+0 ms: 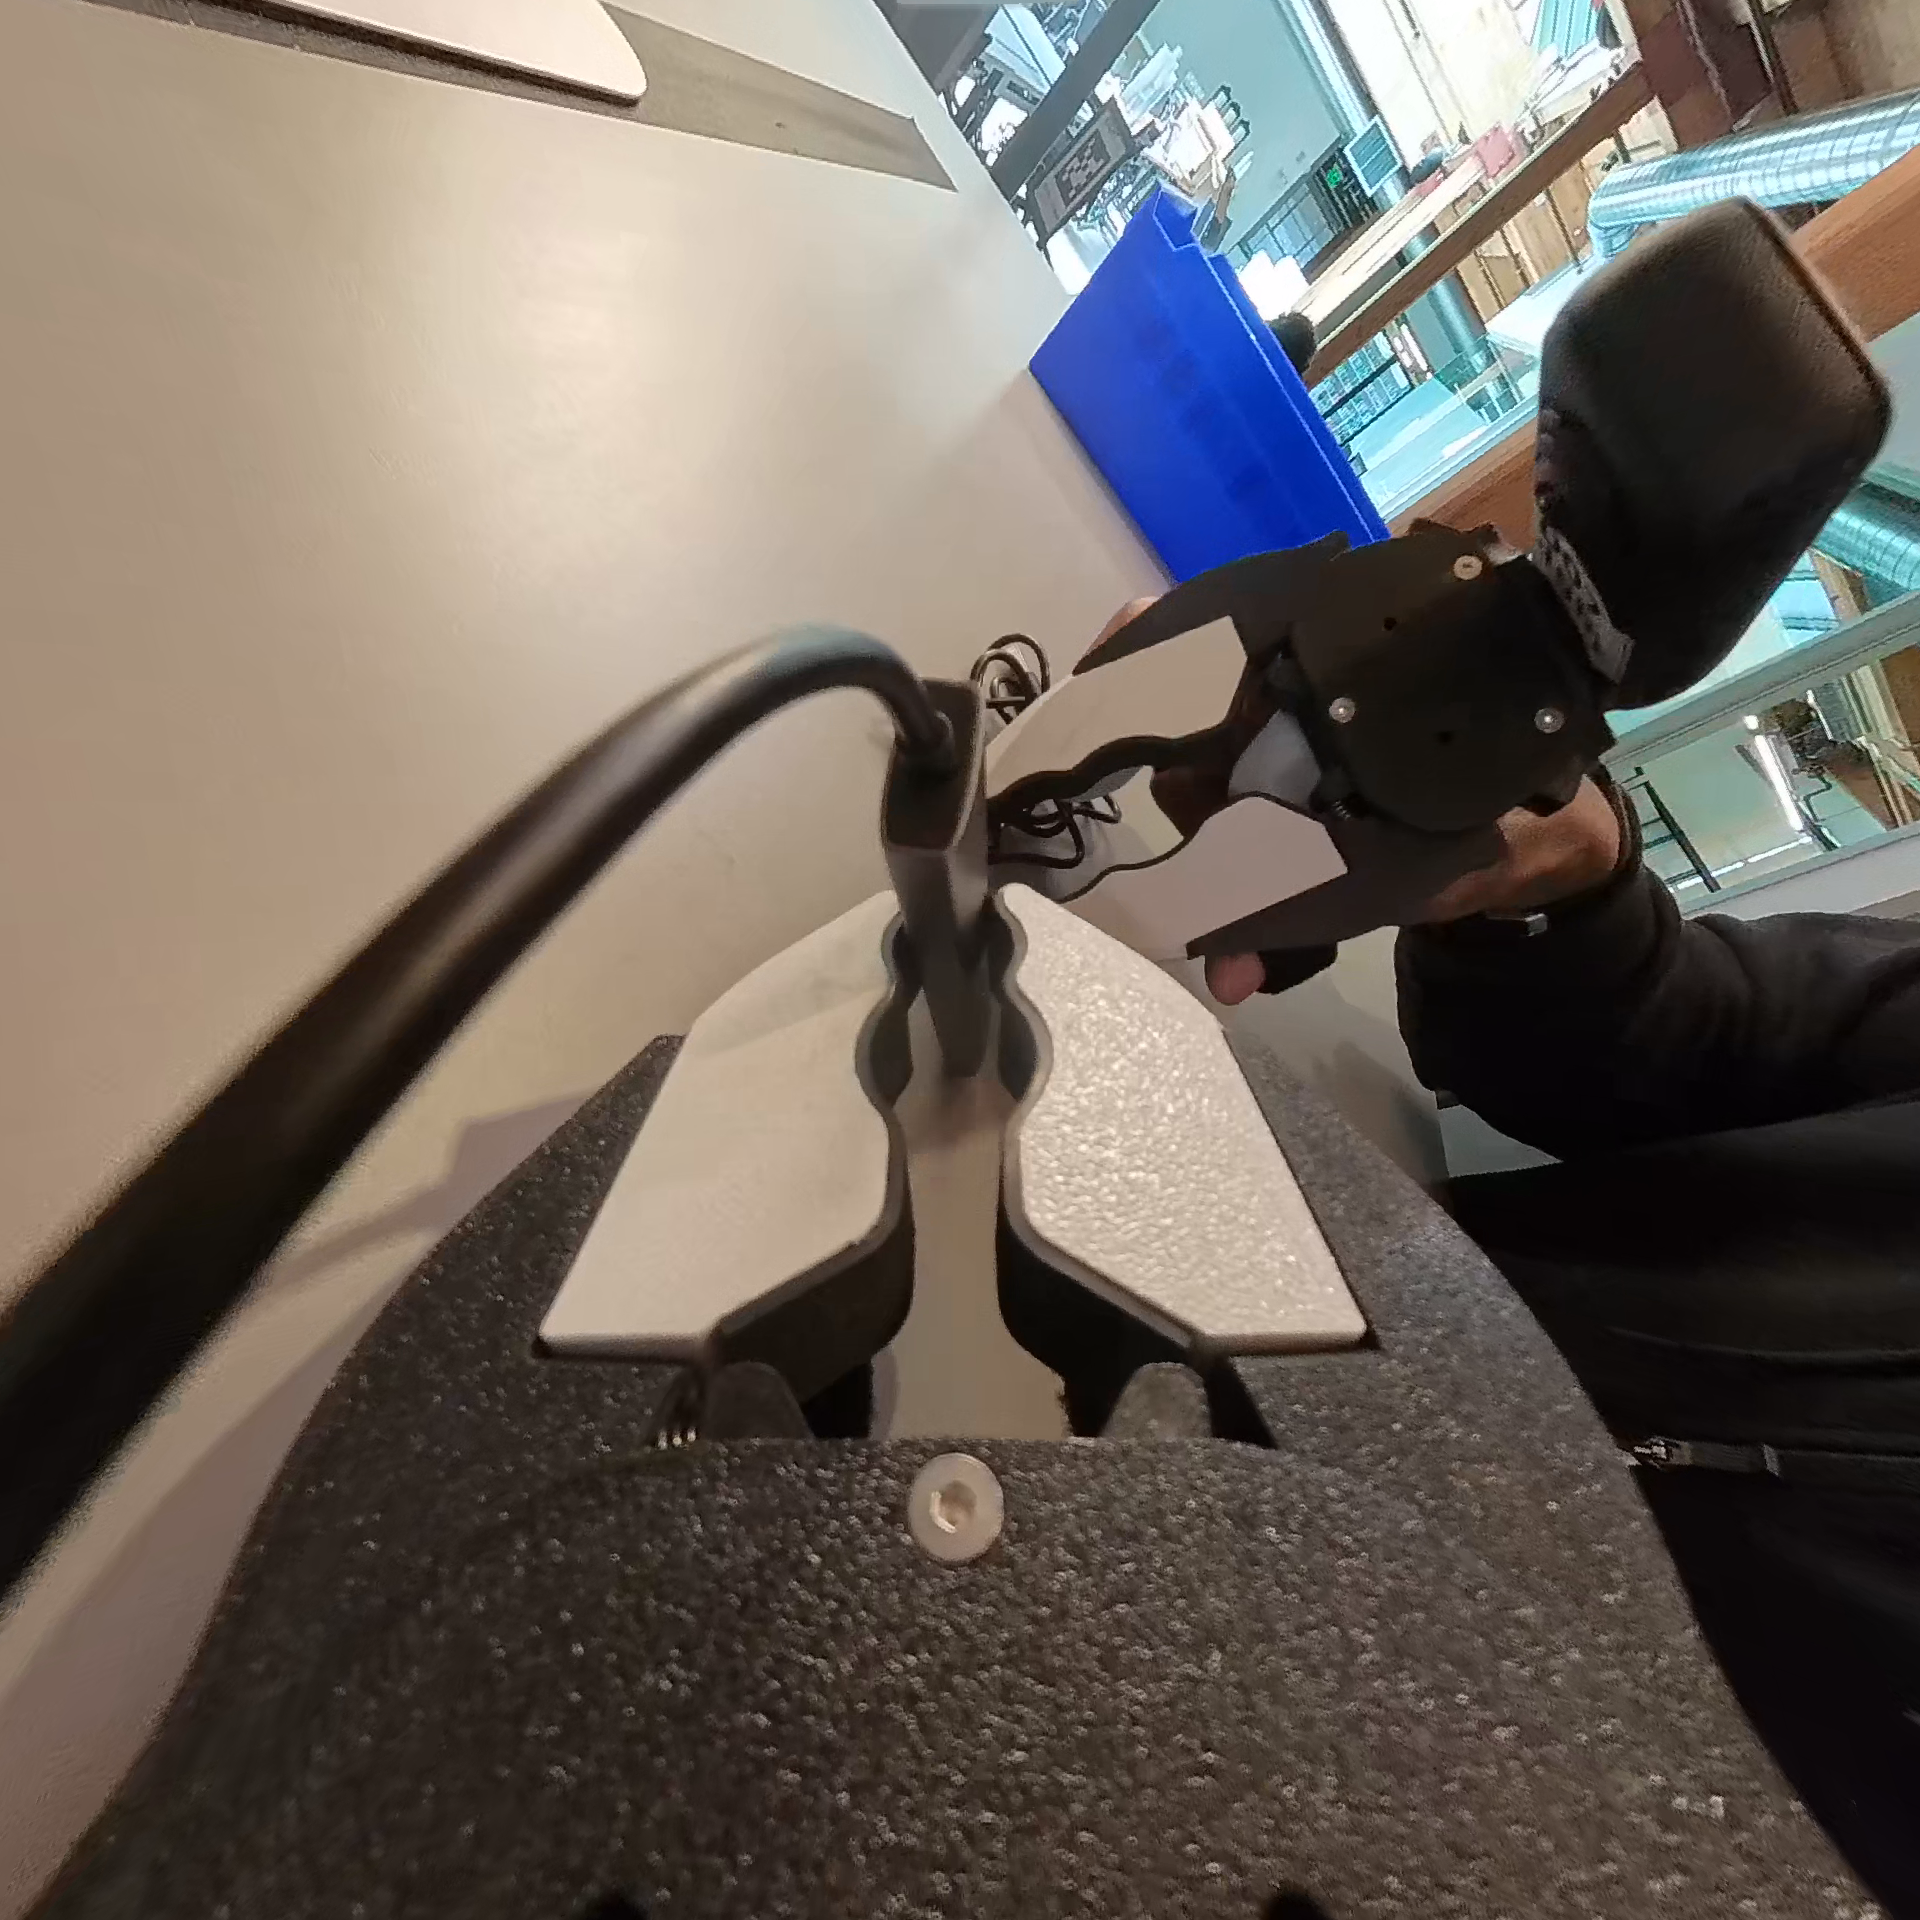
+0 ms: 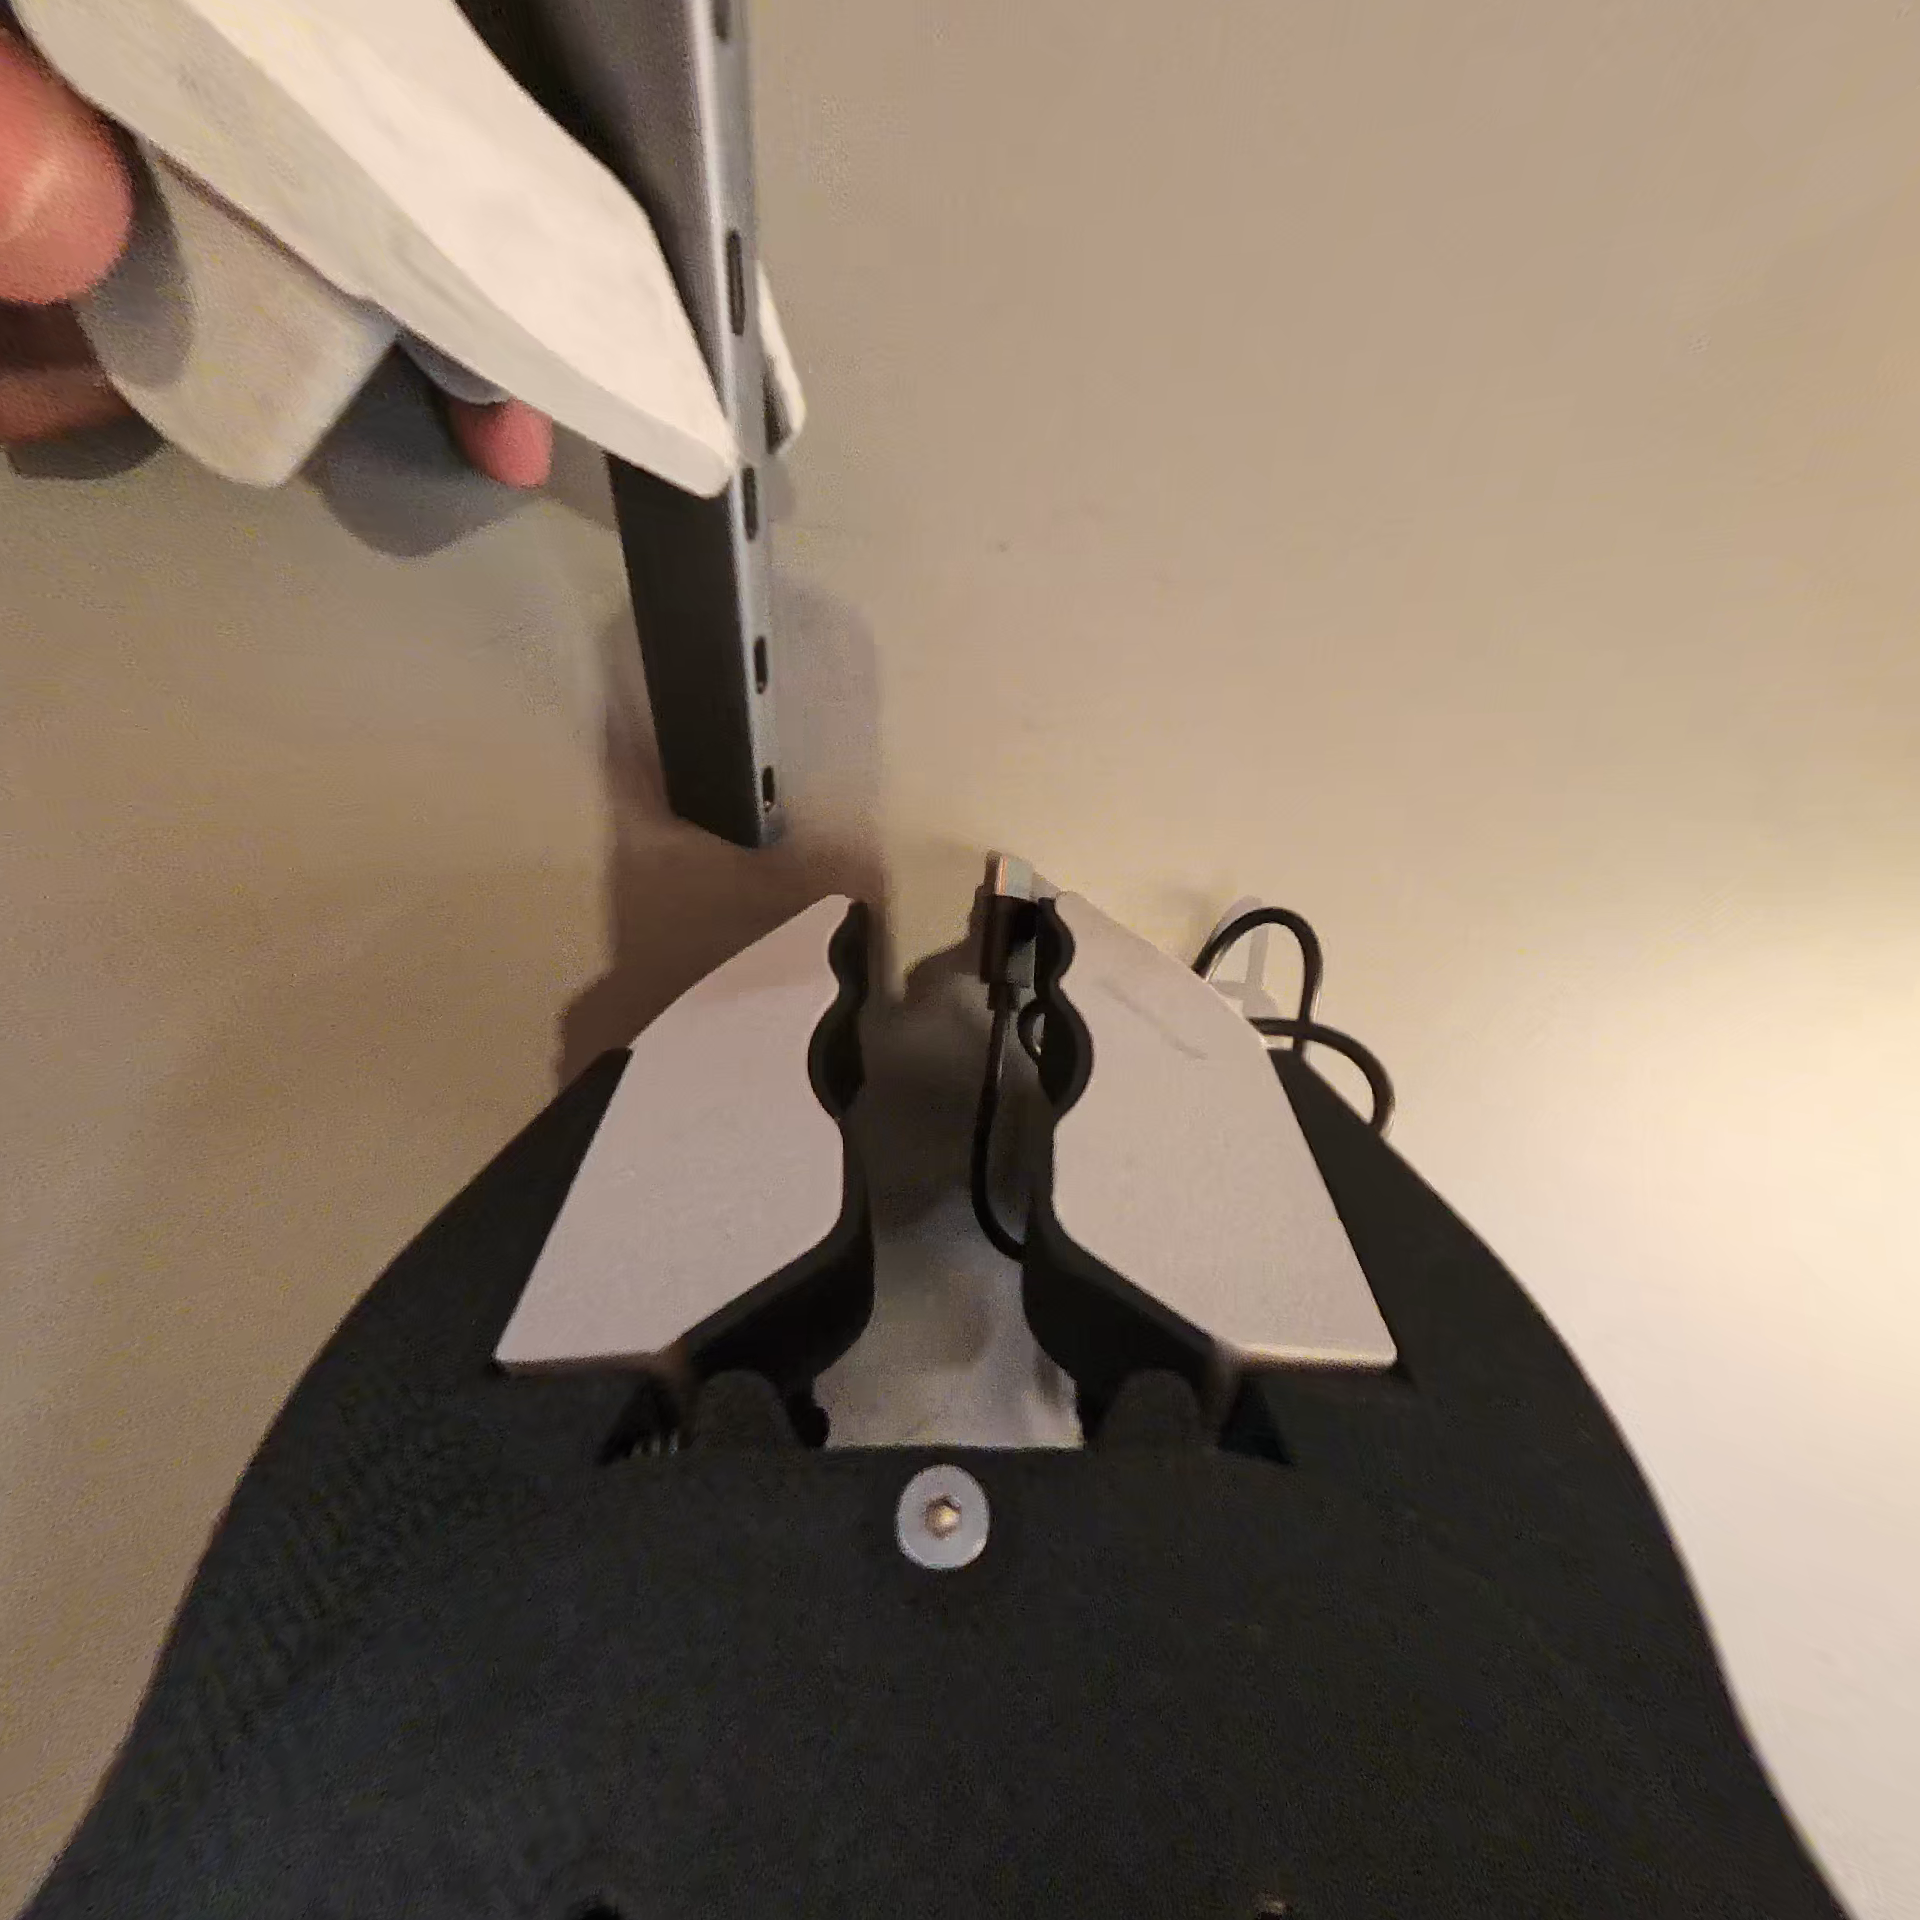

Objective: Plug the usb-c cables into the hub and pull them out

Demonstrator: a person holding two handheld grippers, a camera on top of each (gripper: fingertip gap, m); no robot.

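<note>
Spanning both views, a pale beige table [image 1: 436, 436] forms the work surface. At its far edge in the left wrist view, a blue plastic bin [image 1: 1195, 416] is seen, and a flat white panel [image 1: 499, 42] is seen at the top corner; no readable writing or brand mark is found on either.

The left gripper [image 1: 951, 966] is seen pressed together on the hub [image 1: 940, 862], a slim dark grey bar that is held on edge between the pale finger plates. A thick black cable [image 1: 436, 935] is attached at the hub's far end and is curved back toward the camera. In the right wrist view the same hub [image 2: 727, 582] is shown with a row of small ports along its narrow face, its lower end raised just off or resting near the table; which cannot be told.

The right gripper [image 2: 956, 935] is spread, with nothing pinched. A usb-c cable [image 2: 997, 1091] is laid between its fingers, the silver-tipped plug [image 2: 1006, 914] lying against the right-hand finger, close to the hub's lower end but apart from it. The remaining cable is coiled on the table beside that finger. No label text is legible on the plug or hub.
</note>
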